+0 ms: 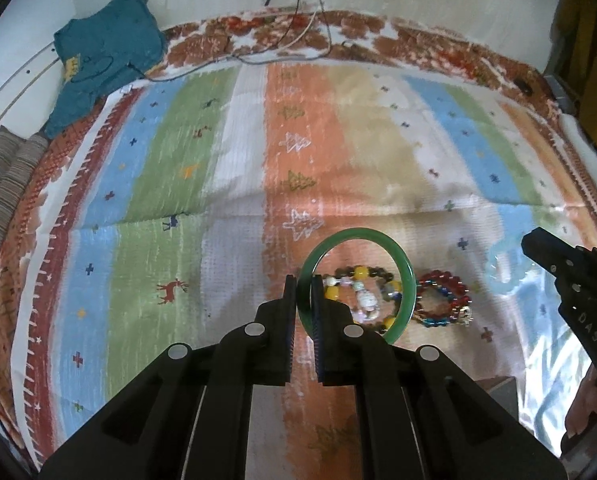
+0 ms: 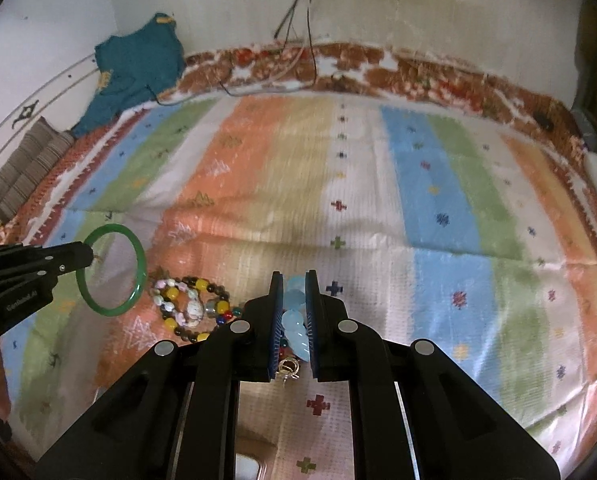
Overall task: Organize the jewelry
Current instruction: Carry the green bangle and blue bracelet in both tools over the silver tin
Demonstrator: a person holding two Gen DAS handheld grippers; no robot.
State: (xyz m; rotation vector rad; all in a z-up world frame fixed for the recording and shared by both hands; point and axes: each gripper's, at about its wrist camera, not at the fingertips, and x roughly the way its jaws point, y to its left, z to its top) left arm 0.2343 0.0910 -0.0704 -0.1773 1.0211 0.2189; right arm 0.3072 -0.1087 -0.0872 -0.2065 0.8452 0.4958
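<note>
At the far left corner of the bed, a teal garment [image 1: 106, 52] lies against the wall, with a folded striped cloth [image 1: 6, 184] just in front of it along the left edge. A striped blanket [image 1: 202, 160] in blue, green, white and orange bands covers the bed. Dark and white cables [image 1: 298, 36] hang down the wall and trail onto the far edge of the blanket.

The left hand-held gripper [image 1: 304, 292] pinches a green bangle [image 1: 398, 264] by its rim, its jaws pressed together on the ring's left side. The bangle hangs clear above the blanket, toward the near edge of the bed. Seen through and beside the ring, a multicoloured bead bracelet [image 1: 362, 300] with yellow, dark and pale beads lies on the orange band. Just right of it lies a red and blue bead bracelet [image 1: 442, 300] with a small metal charm.

Farther right, the right hand-held gripper [image 2: 294, 316] is closed on a pale blue bead bracelet [image 2: 292, 320], whose beads sit between its pads, above the blanket near the near edge. A small gold clasp [image 2: 288, 366] shows just below the pads.
</note>
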